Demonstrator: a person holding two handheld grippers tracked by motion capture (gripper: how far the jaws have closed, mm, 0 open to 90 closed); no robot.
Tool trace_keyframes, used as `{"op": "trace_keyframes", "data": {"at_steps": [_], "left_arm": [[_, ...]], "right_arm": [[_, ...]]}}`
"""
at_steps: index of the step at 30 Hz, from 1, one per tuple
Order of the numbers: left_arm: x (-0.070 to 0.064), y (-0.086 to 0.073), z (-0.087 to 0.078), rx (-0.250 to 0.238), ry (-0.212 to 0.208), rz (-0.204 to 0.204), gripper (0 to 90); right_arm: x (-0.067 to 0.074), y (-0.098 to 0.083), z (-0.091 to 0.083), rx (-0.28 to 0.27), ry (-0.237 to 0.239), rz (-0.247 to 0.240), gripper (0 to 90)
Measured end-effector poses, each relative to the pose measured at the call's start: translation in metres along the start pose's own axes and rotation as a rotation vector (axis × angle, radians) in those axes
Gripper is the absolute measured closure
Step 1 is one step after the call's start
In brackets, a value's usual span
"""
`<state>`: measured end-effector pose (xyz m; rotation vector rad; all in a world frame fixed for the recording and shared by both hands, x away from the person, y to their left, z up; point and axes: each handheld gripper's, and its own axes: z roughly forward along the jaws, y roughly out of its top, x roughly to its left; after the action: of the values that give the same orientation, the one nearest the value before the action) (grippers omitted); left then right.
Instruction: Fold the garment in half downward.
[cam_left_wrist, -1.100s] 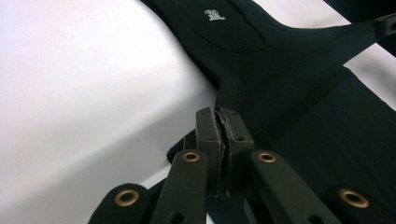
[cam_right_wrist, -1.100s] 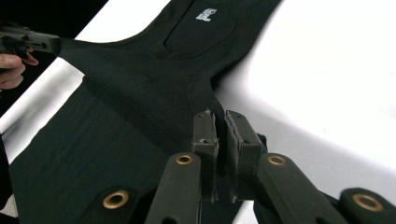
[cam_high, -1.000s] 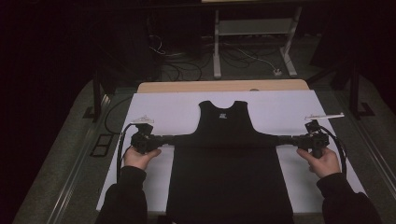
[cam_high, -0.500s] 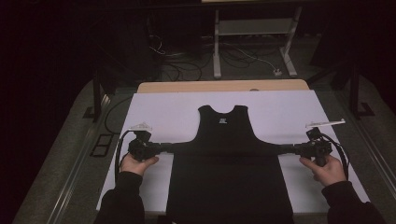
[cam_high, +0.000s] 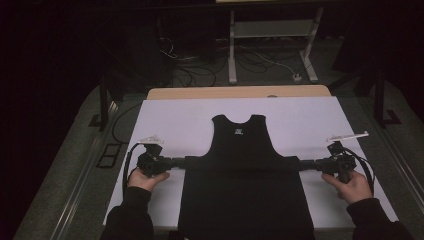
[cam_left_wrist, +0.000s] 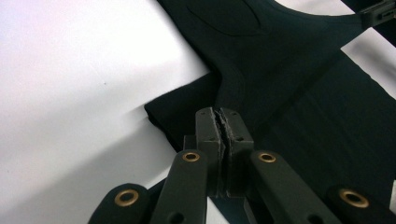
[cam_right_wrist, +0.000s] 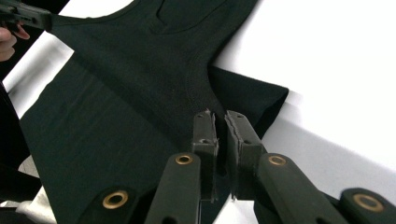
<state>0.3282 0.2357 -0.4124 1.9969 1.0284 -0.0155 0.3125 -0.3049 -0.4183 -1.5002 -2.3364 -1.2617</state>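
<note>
- Black sleeveless fabric vest (cam_high: 245, 185): it lay flat on the white sheet-covered table (cam_high: 180, 117), neckline pointing away from you and hem hanging at the near edge. A small pale label sat just below the neckline.
- Your left gripper (cam_high: 179, 161): you held it low at the vest's left side, below the armhole. In the left gripper view (cam_left_wrist: 223, 122) its jaws were pressed together on the dark cloth, with a flap of fabric bunched just beside them on the white surface.
- Your right gripper (cam_high: 307, 164): you held it at the vest's right side, level with the left one. In the right gripper view (cam_right_wrist: 220, 126) its jaws were drawn narrow on the cloth's edge, a thin slit between the pads, and a folded flap lay beside them.
- The cloth between your two grippers formed a straight horizontal ridge across the vest.
- Containers: I could make out none on the table.
- Light wooden board (cam_high: 240, 92): it lay along the table's far edge.
- Floor beyond: tangled cables (cam_high: 200, 65) and a grey metal stand (cam_high: 272, 32), dimly lit.
</note>
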Motion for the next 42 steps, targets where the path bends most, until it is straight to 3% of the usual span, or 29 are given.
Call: {"op": "trace_keyframes", "data": {"at_steps": [18, 32, 42], "left_arm": [[-0.007, -0.010, 0.005, 0.089, -0.022, 0.022, 86.3], [-0.007, -0.014, 0.015, 0.171, -0.009, 0.021, 85.8], [-0.005, -0.015, 0.017, 0.186, -0.027, 0.011, 83.3]], "right_arm": [[0.002, -0.011, 0.006, 0.066, -0.012, 0.001, 80.9], [0.002, -0.015, 0.012, 0.121, -0.010, 0.001, 80.9], [0.002, -0.017, 0.015, 0.144, -0.015, 0.012, 76.1]]}}
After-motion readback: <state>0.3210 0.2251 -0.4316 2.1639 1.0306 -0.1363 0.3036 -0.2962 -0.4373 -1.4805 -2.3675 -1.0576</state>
